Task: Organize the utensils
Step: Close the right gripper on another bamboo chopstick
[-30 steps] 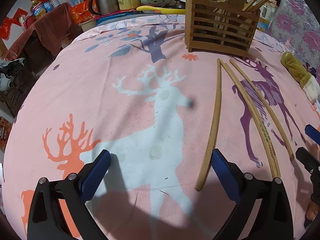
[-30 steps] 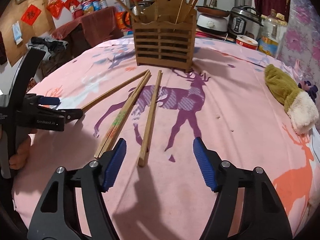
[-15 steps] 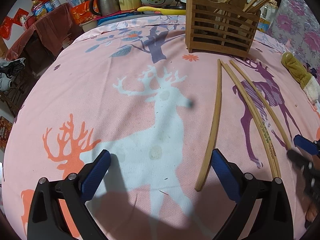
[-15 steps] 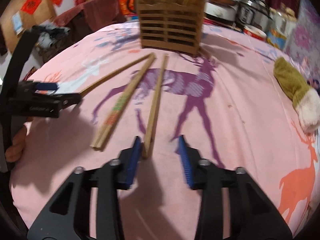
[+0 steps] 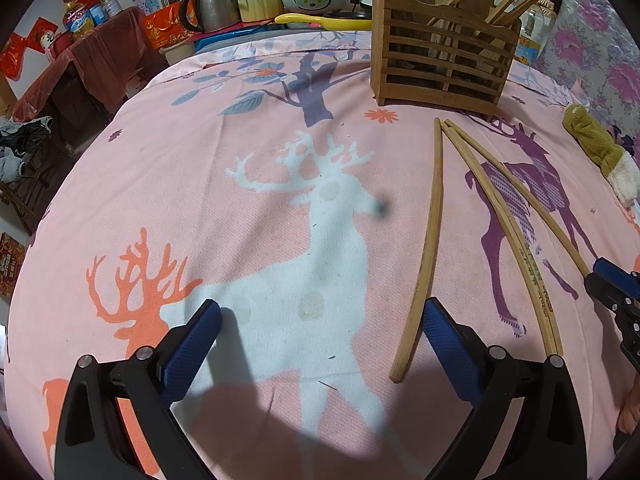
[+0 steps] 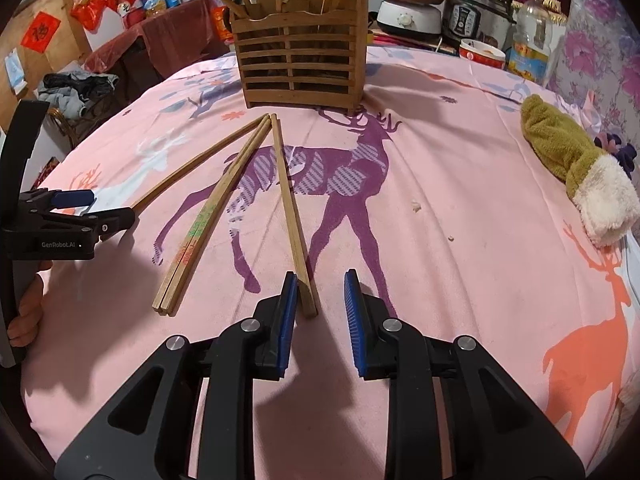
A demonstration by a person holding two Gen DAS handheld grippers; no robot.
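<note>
Change since a second ago: the right gripper (image 6: 320, 312) has narrowed from a wide spread to a small gap and has come in over the near end of the rightmost chopstick (image 6: 290, 208); that stick now lies more slanted than before, while the left gripper (image 5: 320, 344) sits where it was.
Right gripper: jaws are opening slightly at this moment; the stick's near tip lies between them, just beside the left blue pad, and the right pad stands clear of it, so nothing is pinched.
Left gripper: jaws spread wide over the white deer print, nothing between them; a single chopstick (image 5: 424, 248) ends just beside its right finger.
Chopsticks on the cloth: four in all, fanned out from a point near the holder; a pair with green and red lettering (image 6: 208, 220) lies side by side, touching, between the single stick on the left and the one at the right gripper.
Wooden holder (image 6: 300, 56): slatted box standing upright at the far side of the table, with several chopsticks already leaning inside.
Tablecloth (image 6: 460, 200): pink, printed with purple, white and orange deer.
Plush mitt (image 6: 576, 168): olive with a cream cuff, lying at the right edge, well apart from the sticks.
Person: fingers show on the left gripper's handle in the right wrist view.
</note>
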